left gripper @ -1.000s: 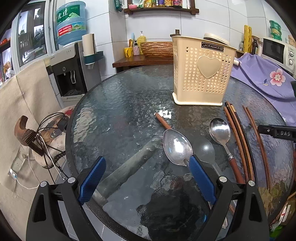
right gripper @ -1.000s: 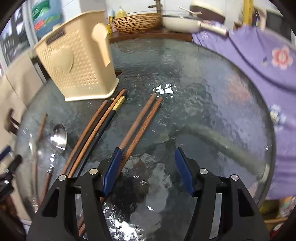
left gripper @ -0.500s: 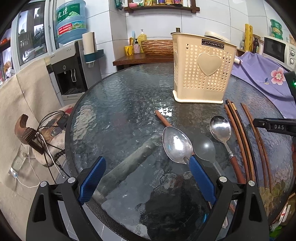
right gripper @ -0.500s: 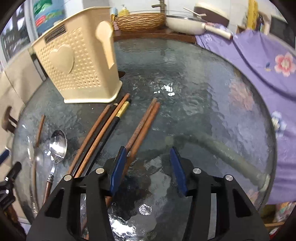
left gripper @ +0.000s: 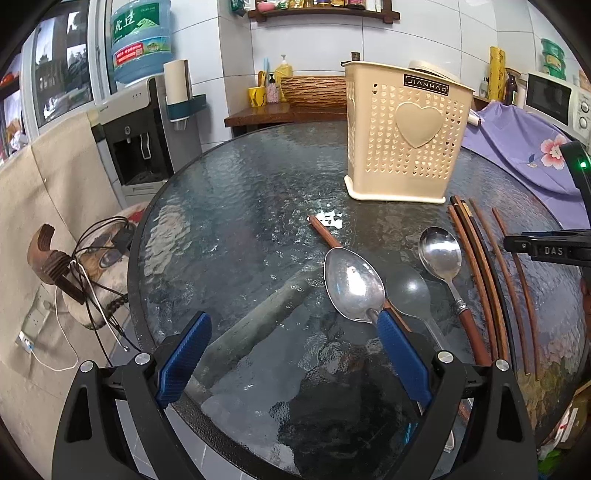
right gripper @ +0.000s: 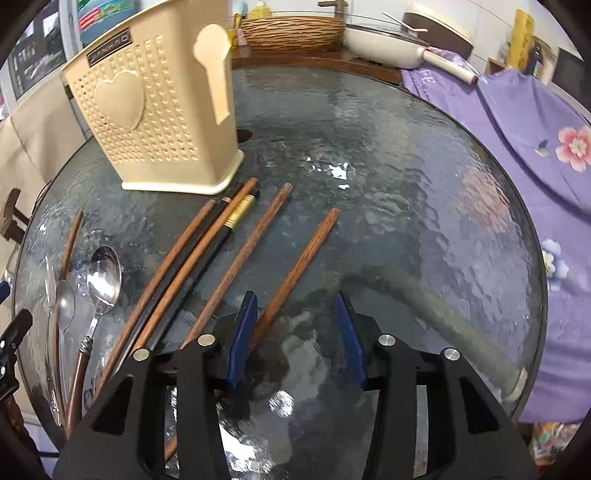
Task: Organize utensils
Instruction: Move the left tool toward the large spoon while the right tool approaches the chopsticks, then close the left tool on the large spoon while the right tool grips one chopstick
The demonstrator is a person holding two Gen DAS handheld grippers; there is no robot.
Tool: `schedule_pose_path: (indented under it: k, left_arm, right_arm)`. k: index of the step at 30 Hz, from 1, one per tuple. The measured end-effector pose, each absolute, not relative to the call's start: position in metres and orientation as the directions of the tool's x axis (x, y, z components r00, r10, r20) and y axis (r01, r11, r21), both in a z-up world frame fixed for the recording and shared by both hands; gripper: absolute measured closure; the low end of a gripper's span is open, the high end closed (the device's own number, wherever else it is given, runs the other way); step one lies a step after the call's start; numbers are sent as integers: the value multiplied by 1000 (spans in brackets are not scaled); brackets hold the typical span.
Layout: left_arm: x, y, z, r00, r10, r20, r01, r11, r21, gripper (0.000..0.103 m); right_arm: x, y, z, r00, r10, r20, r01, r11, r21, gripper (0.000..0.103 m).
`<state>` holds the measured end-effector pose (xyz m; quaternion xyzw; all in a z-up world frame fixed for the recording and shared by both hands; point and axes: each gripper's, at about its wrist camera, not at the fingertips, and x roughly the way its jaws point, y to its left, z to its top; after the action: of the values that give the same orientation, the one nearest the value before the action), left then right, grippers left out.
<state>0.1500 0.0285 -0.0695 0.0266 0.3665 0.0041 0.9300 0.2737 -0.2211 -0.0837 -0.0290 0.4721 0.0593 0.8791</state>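
Note:
A cream perforated utensil holder (left gripper: 406, 140) stands on the round glass table (left gripper: 240, 192); it also shows in the right wrist view (right gripper: 159, 125). Several wooden chopsticks (right gripper: 207, 251) lie beside it, with steel spoons (left gripper: 352, 284) to their left. My left gripper (left gripper: 291, 354) is open; its right finger (left gripper: 402, 358) touches the large spoon's neck. My right gripper (right gripper: 299, 339) is open, low over the table, and the rightmost chopstick (right gripper: 299, 266) runs between its fingers next to the left pad (right gripper: 242, 336).
A water dispenser (left gripper: 140, 122) and cloth-covered furniture stand left of the table. A purple floral cloth (right gripper: 535, 147) covers the right side. A counter behind holds a wicker basket (right gripper: 291, 33) and a pan (right gripper: 384, 44).
My right gripper moved forward and narrowed. The two right chopsticks, close together before, now lie apart, and the rightmost one sits between its fingers. The left gripper stayed still.

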Motion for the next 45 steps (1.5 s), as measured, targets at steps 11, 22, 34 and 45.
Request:
schedule_pose_path:
  k: [11,22,34,45]
  left_arm:
    - [168,10,-66,694,-5,-720,14,1000,6,32]
    - [197,5,-67,652,-2,-758,-105,990,-93,34]
    - [206,0,-77,599,43,-799,-193,977,-92,53]
    - [211,1,-75,602,22,-798,-186,976,-114,66]
  right_arm:
    - [301,-208,-80,555,109,-825,-174,985,13,88]
    - [306,-206,-79,553,142,-821,-227,974,16,89]
    - [297,-201,-81,555,162,-816,-284,959,-4,89]
    - [308,-219,-78,542,220,-811,-255,963,91,94]
